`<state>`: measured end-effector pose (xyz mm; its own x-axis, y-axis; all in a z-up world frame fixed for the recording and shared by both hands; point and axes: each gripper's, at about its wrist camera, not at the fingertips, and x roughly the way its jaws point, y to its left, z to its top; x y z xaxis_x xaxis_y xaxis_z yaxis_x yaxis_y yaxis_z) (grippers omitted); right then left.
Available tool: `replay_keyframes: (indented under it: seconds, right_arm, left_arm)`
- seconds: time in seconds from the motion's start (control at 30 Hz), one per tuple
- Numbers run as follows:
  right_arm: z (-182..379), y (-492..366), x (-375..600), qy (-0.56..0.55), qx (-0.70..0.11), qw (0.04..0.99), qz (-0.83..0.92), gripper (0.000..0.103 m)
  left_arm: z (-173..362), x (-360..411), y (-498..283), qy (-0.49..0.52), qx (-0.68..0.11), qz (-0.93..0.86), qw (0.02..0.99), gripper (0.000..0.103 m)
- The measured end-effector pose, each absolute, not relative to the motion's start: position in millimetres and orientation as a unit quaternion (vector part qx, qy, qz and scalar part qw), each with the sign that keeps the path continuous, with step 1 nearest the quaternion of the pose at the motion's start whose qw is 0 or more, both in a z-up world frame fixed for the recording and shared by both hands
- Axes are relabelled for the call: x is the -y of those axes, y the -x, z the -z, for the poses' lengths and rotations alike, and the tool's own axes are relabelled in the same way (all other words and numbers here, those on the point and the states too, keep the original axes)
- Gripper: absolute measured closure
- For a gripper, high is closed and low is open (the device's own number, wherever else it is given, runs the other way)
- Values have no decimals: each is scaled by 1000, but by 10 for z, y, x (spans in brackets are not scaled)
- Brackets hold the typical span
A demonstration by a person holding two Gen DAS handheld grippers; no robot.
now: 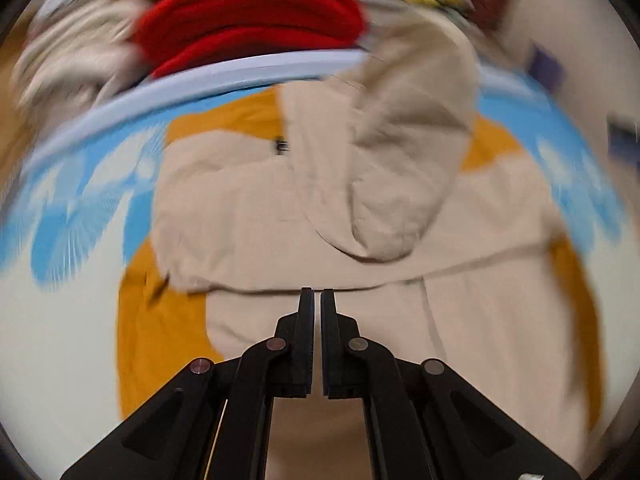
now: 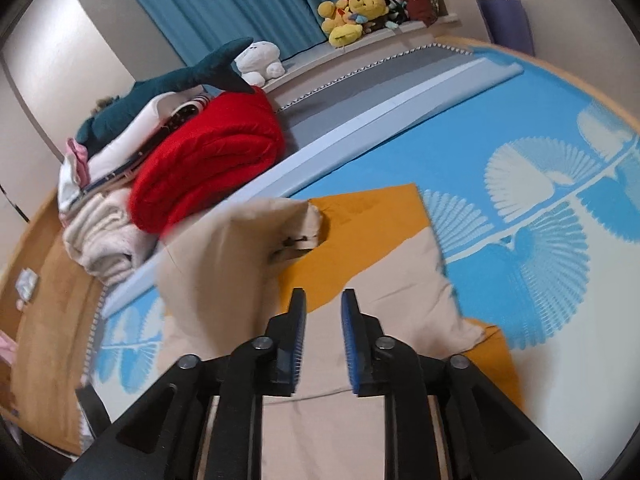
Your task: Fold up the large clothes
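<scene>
A large beige garment [image 1: 260,216] lies spread over a mustard-yellow cloth [image 1: 160,340] on a blue and white patterned mat [image 1: 80,216]. One beige part stands raised in the air [image 1: 400,160], blurred. My left gripper [image 1: 317,294] is above the beige fabric, its jaws nearly closed with nothing visibly between them. In the right wrist view the beige garment [image 2: 340,420] lies under my right gripper [image 2: 323,300], which is open and empty. A lifted beige flap [image 2: 224,264] hangs left of it, over the yellow cloth [image 2: 360,232].
A folded red blanket [image 2: 208,160] and stacked white bedding [image 2: 104,236] sit at the mat's far edge with a plush shark [image 2: 160,92]. Stuffed toys [image 2: 352,12] line a ledge under blue curtains [image 2: 224,0]. Wooden floor [image 2: 44,340] lies left.
</scene>
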<state>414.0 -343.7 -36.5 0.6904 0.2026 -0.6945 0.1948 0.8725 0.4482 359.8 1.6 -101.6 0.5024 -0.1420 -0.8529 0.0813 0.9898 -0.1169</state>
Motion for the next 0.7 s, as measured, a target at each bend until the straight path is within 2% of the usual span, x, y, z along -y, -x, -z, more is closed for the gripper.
replay_keyframes:
  seconds: [0.1,0.2,0.5,0.7]
  right_arm:
    - [434,-4200,3358,-278,-397,874,-37,63]
    - [525,-4280,3225,-295,-405,863,-70,56]
    - [708,-4530,2634,-256,-417,861,-138,50]
    - [812,-4758,2200,-198,-426,868,-158,47]
  left_arm:
    - [981,11,-3690,87,-487,64,867,101]
    - [1050,199,-3888,58,-488,65,868,97]
    - [1156,211,-4086,58,-528,39,847,97]
    - [1219,24,-4127,105,-552,26,827,97]
